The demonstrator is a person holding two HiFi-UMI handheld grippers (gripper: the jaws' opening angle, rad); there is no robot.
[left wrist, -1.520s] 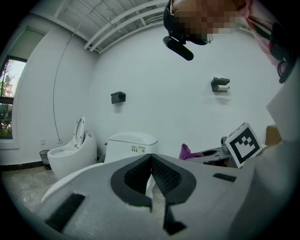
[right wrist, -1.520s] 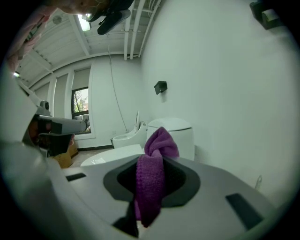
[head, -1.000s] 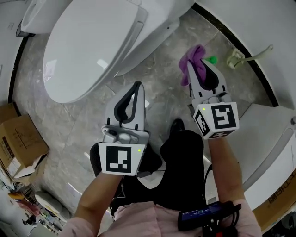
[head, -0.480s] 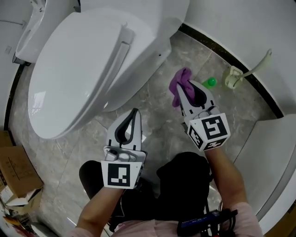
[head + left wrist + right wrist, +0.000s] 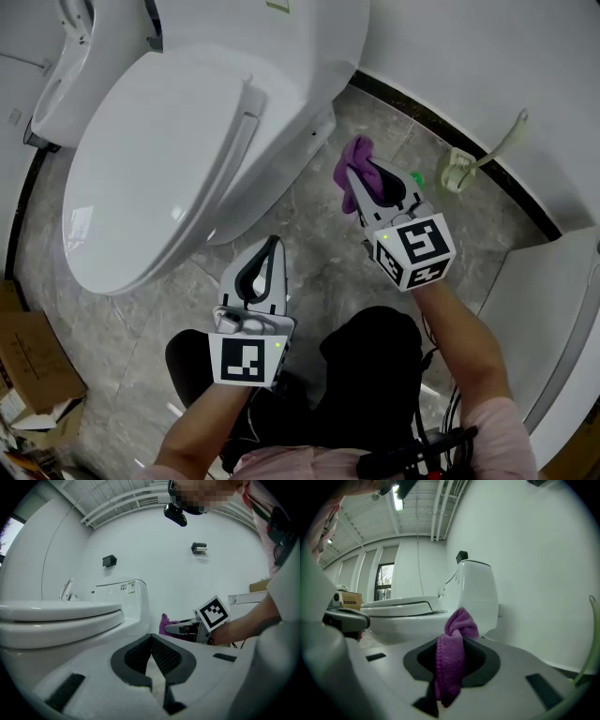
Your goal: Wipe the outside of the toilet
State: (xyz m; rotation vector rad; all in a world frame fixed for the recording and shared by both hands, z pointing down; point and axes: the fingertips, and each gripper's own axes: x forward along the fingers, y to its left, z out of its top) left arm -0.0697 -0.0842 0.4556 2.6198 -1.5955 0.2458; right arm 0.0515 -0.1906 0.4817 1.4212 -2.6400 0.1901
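Note:
A white toilet (image 5: 178,141) with its lid down fills the upper left of the head view; its cistern (image 5: 477,597) and bowl (image 5: 401,620) show in the right gripper view. My right gripper (image 5: 356,173) is shut on a purple cloth (image 5: 354,169), held a short way off the toilet's right side near the base. The cloth (image 5: 452,660) hangs bunched between the jaws. My left gripper (image 5: 272,246) is shut with nothing in it, low in front of the bowl (image 5: 61,620).
A toilet brush in its holder (image 5: 459,169) and a small green object (image 5: 416,177) stand by the wall at right. Cardboard boxes (image 5: 28,366) lie at lower left. A white fixture (image 5: 553,309) sits at right. The floor (image 5: 309,253) is grey marble tile.
My right gripper with the cloth has moved up and left, closer to the toilet's side. The left gripper has stayed low, and the view has shifted slightly.

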